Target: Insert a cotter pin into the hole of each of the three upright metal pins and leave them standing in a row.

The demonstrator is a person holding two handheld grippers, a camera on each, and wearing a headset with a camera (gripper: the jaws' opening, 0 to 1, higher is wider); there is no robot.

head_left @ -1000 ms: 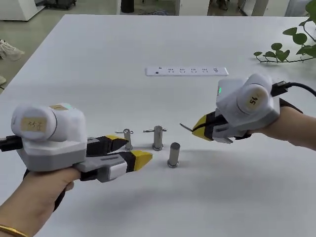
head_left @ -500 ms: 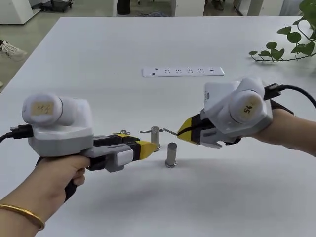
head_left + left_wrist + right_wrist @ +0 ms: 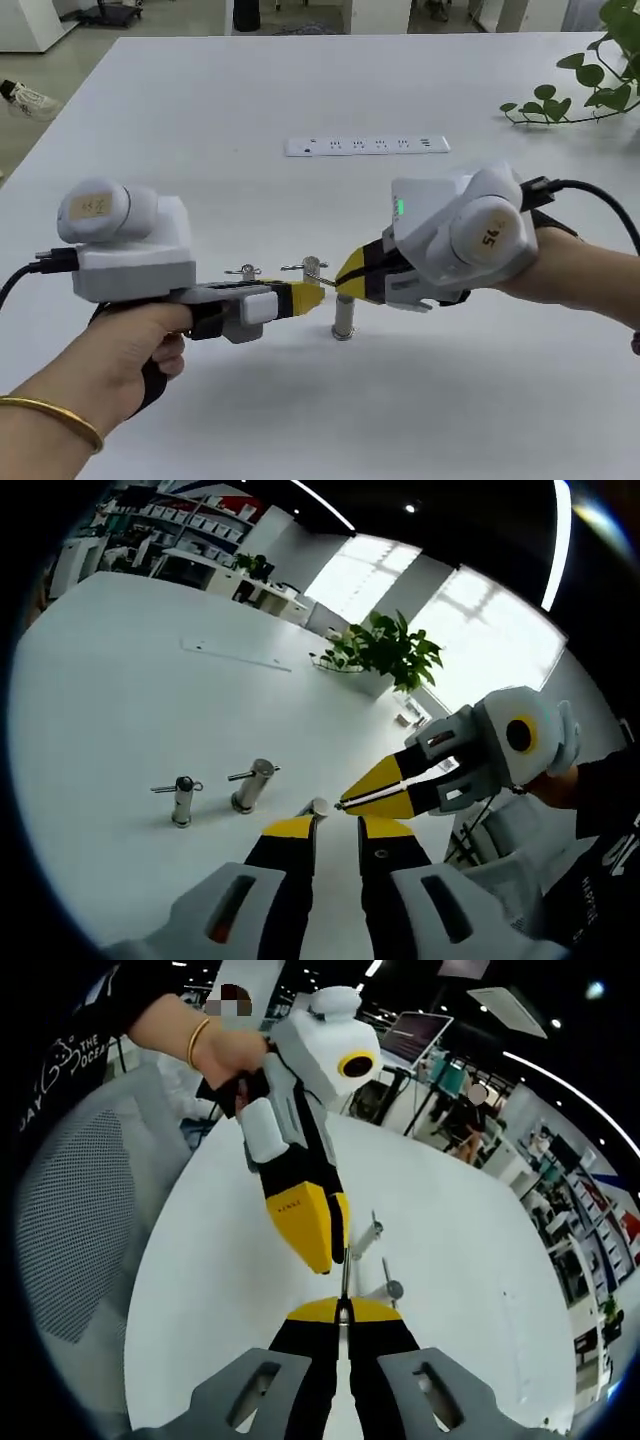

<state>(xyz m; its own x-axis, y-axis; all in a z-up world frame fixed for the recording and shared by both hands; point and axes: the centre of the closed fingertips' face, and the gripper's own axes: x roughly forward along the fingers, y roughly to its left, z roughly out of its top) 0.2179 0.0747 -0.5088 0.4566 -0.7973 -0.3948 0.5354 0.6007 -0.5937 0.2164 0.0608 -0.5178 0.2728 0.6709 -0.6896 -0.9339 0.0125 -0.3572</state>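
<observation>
White worktop (image 3: 300, 100) under office light. My right gripper (image 3: 341, 1312) has its jaws closed on a cotter pin (image 3: 344, 1272), which points towards my left gripper (image 3: 341, 828). Its jaws stand slightly apart and empty, just beside the bare metal pin (image 3: 343, 318). Two further upright pins (image 3: 182, 800) already carry cotters.

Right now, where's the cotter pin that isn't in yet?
In the head view the cotter pin is clamped in the right gripper, by the top of the bare pin, with the left gripper just to its left.
</observation>
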